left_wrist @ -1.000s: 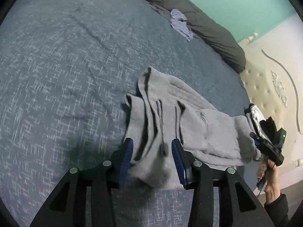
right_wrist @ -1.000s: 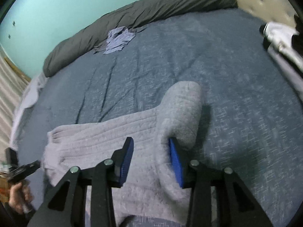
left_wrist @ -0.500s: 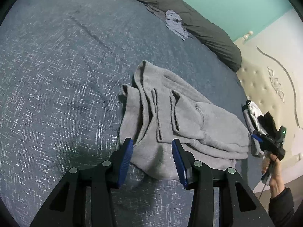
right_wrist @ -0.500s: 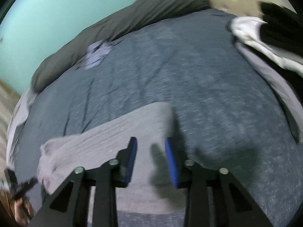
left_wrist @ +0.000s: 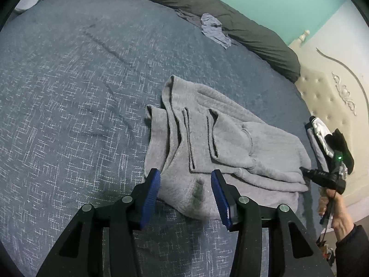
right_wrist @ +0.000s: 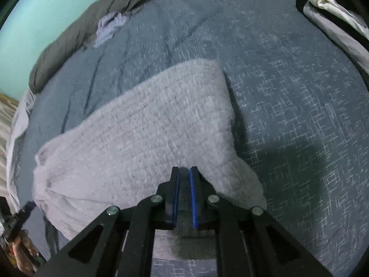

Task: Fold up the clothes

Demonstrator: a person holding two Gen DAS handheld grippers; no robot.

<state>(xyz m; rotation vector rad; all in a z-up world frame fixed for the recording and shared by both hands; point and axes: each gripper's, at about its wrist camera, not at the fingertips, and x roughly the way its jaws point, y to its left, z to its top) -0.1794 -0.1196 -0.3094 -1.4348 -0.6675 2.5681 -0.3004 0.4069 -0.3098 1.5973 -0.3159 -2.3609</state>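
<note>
The garment (left_wrist: 216, 143) is a pale grey knit with a coarse, waffle-like weave; it lies on the bed (left_wrist: 69, 97), toward the side nearest the headboard (left_wrist: 329, 106); in the left wrist view it is partly folded, with several layers stacked over one another, long dark slits or edges running lengthwise across the top layer, and a rounded corner nearest the camera; in the right wrist view the same garment (right_wrist: 143, 124) shows as a broad grey slab with one raised corner at the far end that throws a shadow on the bedcover.

The left gripper (left_wrist: 185, 185) is spread wide, its blue pads on either side of the garment's near corner; whether they touch the cloth cannot be told; nothing is clamped between them. The right gripper (right_wrist: 184, 173) is nearly closed, its blue pads pinching a fold of the garment's near edge; seen from the left wrist, the right gripper (left_wrist: 322, 175) sits at the garment's far end with a green light on its body.

The bedcover is blue-grey with a pale crosshatch pattern; a dark duvet (left_wrist: 207, 7) is rolled along the far edge, with a small lilac cloth (left_wrist: 214, 30) lying against it; black and white clothes (right_wrist: 327, 2) are heaped by the headboard.
</note>
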